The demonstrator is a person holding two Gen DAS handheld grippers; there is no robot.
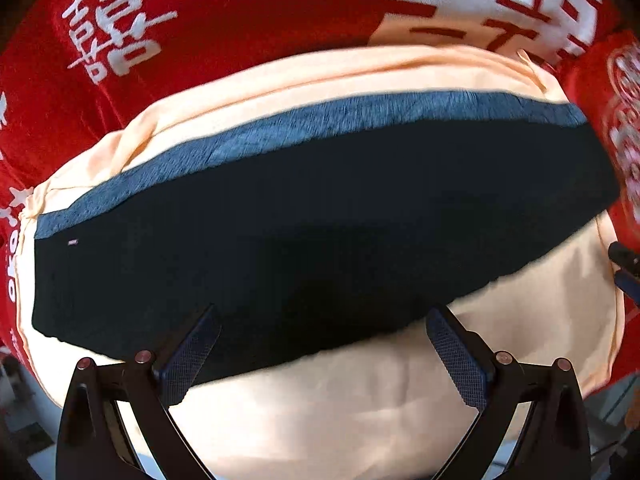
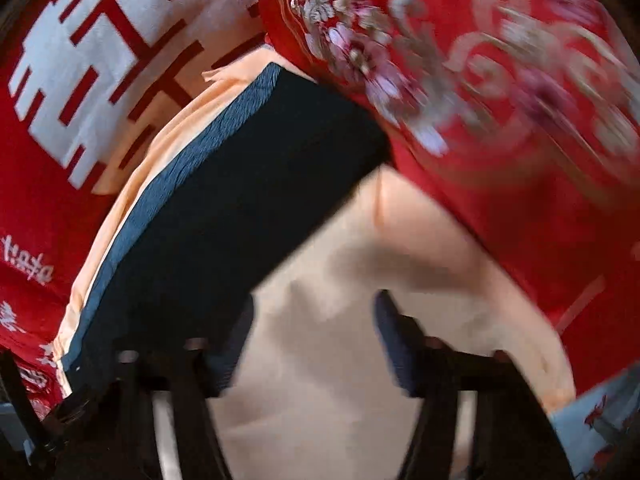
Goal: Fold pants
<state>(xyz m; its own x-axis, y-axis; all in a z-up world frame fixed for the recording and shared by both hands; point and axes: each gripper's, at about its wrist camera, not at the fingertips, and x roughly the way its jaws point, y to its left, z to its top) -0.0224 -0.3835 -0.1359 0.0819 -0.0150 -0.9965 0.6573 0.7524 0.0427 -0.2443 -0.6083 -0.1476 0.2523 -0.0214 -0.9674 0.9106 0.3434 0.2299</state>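
Note:
The pants (image 1: 320, 220) are dark navy with a lighter blue ribbed waistband (image 1: 304, 128), folded into a long flat band. They lie on a peach cloth (image 1: 340, 400) spread over a red bedcover. My left gripper (image 1: 320, 344) is open and empty, fingers just above the pants' near edge. In the right wrist view the pants (image 2: 240, 208) run diagonally up from the lower left. My right gripper (image 2: 316, 332) is open and empty over the peach cloth (image 2: 360, 360), beside the pants' near edge. That view is motion-blurred.
The red bedcover (image 1: 240, 20) has large white characters. A red embroidered cushion or quilt (image 2: 500, 100) with floral pattern lies at the right of the pants. The right gripper's tip (image 1: 626, 268) shows at the right edge of the left wrist view.

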